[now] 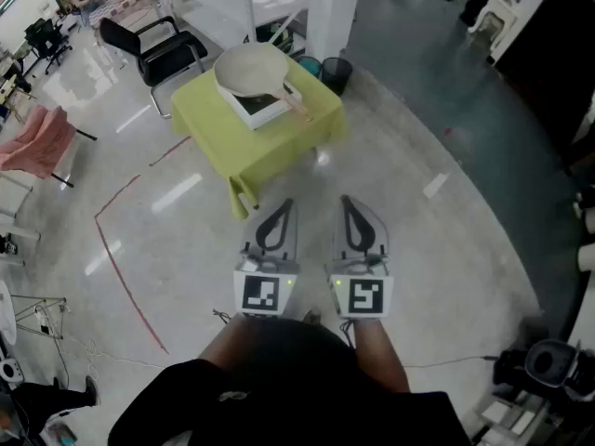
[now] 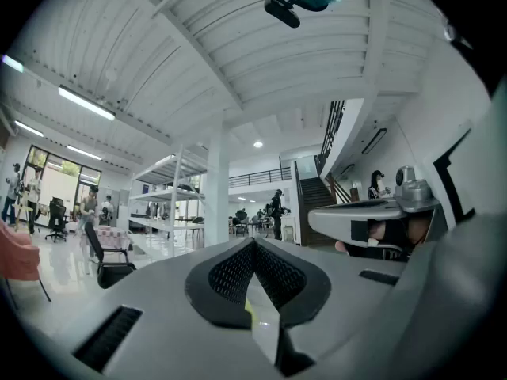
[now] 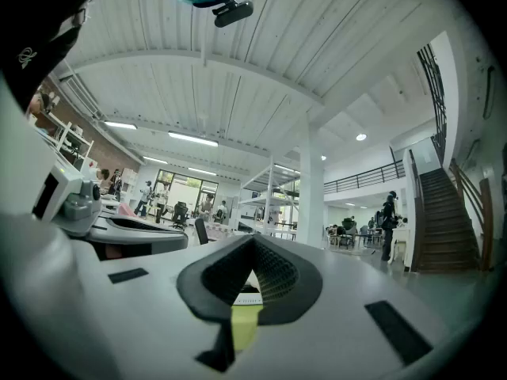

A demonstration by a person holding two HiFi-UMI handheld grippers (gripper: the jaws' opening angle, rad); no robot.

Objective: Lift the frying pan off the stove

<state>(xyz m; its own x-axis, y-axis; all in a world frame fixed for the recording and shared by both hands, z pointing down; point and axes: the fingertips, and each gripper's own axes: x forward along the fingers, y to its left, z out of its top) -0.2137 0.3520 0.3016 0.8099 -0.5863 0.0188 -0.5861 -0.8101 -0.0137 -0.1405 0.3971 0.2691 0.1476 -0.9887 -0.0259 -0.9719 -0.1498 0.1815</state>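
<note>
A pale cream frying pan (image 1: 251, 71) rests on a flat white stove (image 1: 263, 110), its handle pointing right and toward me. The stove stands on a small table under a yellow-green cloth (image 1: 270, 147). My left gripper (image 1: 282, 203) and right gripper (image 1: 347, 200) hover side by side close to my body, over the floor and well short of the table. Both point toward the table with jaws shut and nothing between them. In the left gripper view (image 2: 253, 244) and the right gripper view (image 3: 255, 240) the closed jaws hide the pan; only a sliver of yellow cloth (image 3: 244, 327) shows through.
A black chair (image 1: 153, 49) stands left of the table, and two dark bins (image 1: 337, 71) stand by a white pillar (image 1: 333, 7) behind it. Red tape (image 1: 116, 258) marks the floor at left. A pink cloth (image 1: 42, 142) hangs far left. Equipment (image 1: 548, 365) sits at bottom right.
</note>
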